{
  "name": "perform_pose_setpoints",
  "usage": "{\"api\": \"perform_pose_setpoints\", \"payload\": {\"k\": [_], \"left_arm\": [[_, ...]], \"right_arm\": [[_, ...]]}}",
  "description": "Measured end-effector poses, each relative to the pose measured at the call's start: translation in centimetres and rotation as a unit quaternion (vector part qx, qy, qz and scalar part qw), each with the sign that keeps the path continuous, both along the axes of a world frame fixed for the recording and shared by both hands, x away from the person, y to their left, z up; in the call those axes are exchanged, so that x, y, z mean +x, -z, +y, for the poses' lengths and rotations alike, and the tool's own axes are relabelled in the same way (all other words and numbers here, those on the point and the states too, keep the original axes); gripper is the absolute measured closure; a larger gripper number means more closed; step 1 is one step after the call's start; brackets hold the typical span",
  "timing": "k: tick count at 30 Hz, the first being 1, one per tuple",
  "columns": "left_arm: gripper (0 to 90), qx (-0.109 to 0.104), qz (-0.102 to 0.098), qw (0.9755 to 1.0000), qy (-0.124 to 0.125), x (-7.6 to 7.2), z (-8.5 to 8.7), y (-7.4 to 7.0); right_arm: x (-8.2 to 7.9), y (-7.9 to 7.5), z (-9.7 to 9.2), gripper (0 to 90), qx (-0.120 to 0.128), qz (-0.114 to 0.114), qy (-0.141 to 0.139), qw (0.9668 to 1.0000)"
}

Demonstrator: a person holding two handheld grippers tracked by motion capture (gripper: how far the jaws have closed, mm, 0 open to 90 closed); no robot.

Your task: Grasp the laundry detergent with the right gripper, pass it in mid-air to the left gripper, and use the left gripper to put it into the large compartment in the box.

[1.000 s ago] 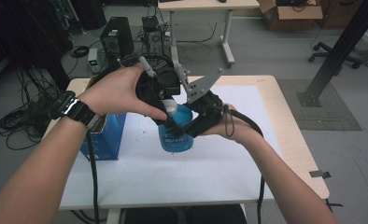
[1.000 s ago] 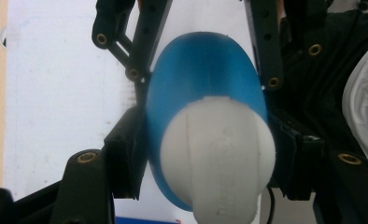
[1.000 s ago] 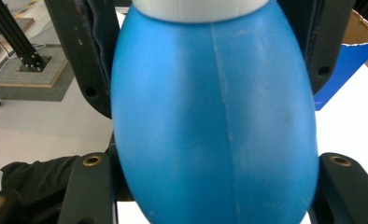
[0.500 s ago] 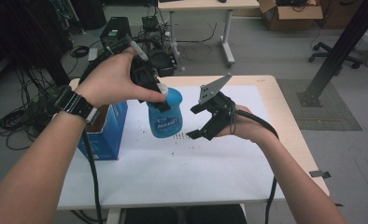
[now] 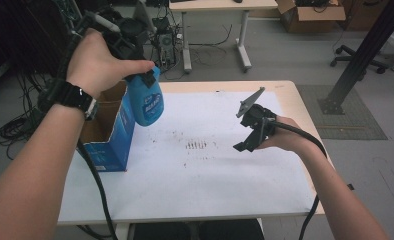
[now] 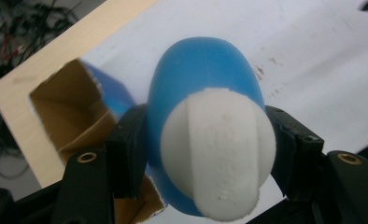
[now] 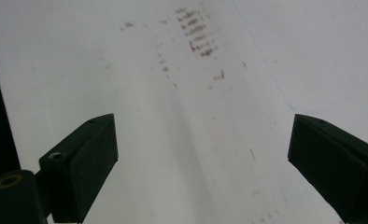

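A blue bottle [image 5: 148, 104] with a white cap [image 6: 219, 149] hangs in the air, my left gripper [image 5: 144, 79] shut on it just below the cap. It is held over the near corner of an open blue cardboard box [image 5: 110, 142] at the table's left. In the left gripper view both black pads [image 6: 131, 149] press on the bottle's [image 6: 203, 74] sides. My right gripper [image 5: 245, 142] hovers low over the white sheet [image 5: 195, 170] to the right. Its jaws have just been opening and stand wide [image 7: 203, 149] with nothing between them.
The white sheet covers most of the wooden table [image 5: 290, 92] and bears dark smudges [image 5: 197, 145] near its middle. The box's brown inside [image 6: 74, 112] shows open. Cables, desks and a chair stand on the floor beyond the table.
My left hand has lifted the bottle up and to the left, over the box. My right gripper has come off the bottle, opened, and moved right and down.
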State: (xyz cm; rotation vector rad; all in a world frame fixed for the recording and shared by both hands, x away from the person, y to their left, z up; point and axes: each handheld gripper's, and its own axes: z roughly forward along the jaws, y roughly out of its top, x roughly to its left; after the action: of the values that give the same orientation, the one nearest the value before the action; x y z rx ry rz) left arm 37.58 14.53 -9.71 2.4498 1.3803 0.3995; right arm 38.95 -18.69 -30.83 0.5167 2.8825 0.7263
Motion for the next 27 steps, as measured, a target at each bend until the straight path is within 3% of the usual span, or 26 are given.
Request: {"api": "perform_pose_setpoints", "payload": {"k": [5,9,13,21,27], "left_arm": [[37.9,-0.011,-0.008,0.9980,-0.062,0.4,2.6,-0.7],[38.0,-0.020,-0.015,0.9941,-0.105,0.5,4.6,-1.1],[38.0,-0.030,-0.014,0.9885,-0.147,0.5,6.6,-1.2],[38.0,-0.023,-0.014,0.9803,-0.196,0.3,9.4,-0.6],[38.0,-0.027,-0.011,0.9768,-0.212,0.2,10.8,0.3]], "right_arm": [[0.3,0.2,-2.2,8.6,0.004,0.000,0.028,0.9996],[0.5,0.2,-3.6,8.7,0.008,-0.006,0.045,0.9990],[0.6,0.4,-4.6,8.5,0.006,-0.001,0.052,0.9986],[0.5,0.7,-6.0,8.4,0.001,0.002,0.061,0.9981],[0.4,0.7,-6.4,8.4,0.003,0.002,0.063,0.9980]]}}
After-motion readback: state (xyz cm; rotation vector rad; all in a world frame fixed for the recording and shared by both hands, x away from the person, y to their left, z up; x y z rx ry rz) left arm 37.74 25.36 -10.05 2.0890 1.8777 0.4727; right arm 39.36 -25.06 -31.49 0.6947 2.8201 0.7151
